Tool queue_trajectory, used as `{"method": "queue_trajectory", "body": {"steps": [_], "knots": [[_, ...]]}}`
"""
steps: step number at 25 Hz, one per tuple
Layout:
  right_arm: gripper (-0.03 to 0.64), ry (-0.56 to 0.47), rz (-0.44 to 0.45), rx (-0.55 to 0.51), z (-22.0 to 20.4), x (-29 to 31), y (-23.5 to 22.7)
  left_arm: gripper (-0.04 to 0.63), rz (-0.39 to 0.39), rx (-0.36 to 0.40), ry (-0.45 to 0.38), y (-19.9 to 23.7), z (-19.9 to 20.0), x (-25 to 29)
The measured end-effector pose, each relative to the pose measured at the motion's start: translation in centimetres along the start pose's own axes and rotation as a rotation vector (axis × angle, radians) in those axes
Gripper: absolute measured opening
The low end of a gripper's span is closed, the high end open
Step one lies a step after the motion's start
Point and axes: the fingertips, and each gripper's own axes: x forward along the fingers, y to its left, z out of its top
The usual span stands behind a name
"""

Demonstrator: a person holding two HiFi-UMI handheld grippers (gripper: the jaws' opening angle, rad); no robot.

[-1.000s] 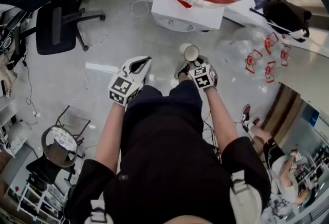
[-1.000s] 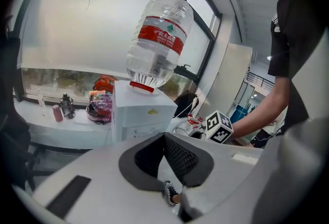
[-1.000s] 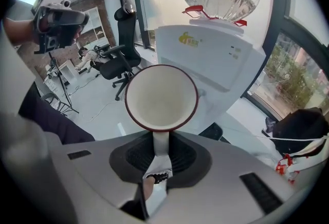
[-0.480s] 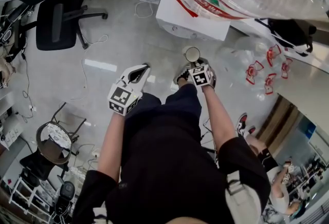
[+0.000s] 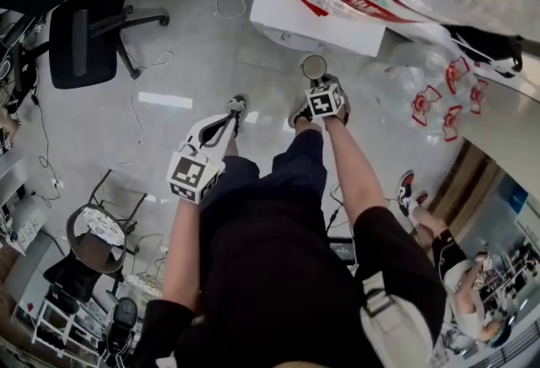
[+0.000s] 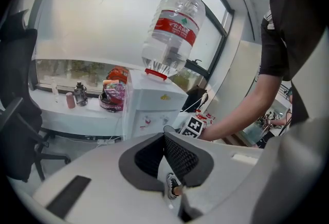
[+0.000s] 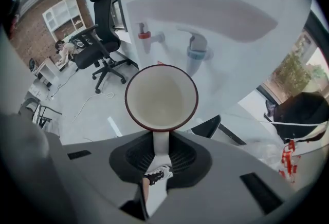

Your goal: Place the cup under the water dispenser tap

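The right fingers (image 7: 181,157) pinch the handle (image 7: 161,142) of the cup (image 7: 161,97), which we judge light, stiff, breakable and best held there.

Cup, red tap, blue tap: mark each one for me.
cup (image 7: 161,98), right gripper view, its pale inside.
red tap (image 7: 145,35), right gripper view, its red collar.
blue tap (image 7: 196,54), right gripper view, its blue collar.

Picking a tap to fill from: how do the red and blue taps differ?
In the right gripper view the red tap sits left, the blue tap right; the blue tap appears nearer the rim of the cup than the red tap. Both jut from the white dispenser.
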Motion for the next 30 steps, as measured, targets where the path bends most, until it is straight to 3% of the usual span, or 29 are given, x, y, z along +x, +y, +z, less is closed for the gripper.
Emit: {"method": "queue_trajectory", "body": {"steps": [7, 11, 17, 30], "knots": [[0.046, 0.041, -0.023, 0.104, -0.3, 4.1, 0.2, -0.002, -0.007, -0.016, 0.066, 1.1, -2.9, -0.4], [0.046, 0.051, -0.054, 0.123, -0.1, 6.2, -0.1, -0.002, -0.011, -0.005, 0.069, 1.5, -4.4, -0.9], [0.046, 0.07, -0.085, 0.152, -0.1, 8.4, -1.2, -0.002, -0.009, -0.048, 0.111, 1.5, -7.1, -1.4], [0.051, 0.069, -0.13, 0.09, 0.8, 11.2, -2.2, -0.002, -0.04, -0.06, 0.115, 0.5, -9.3, 0.0]]}}
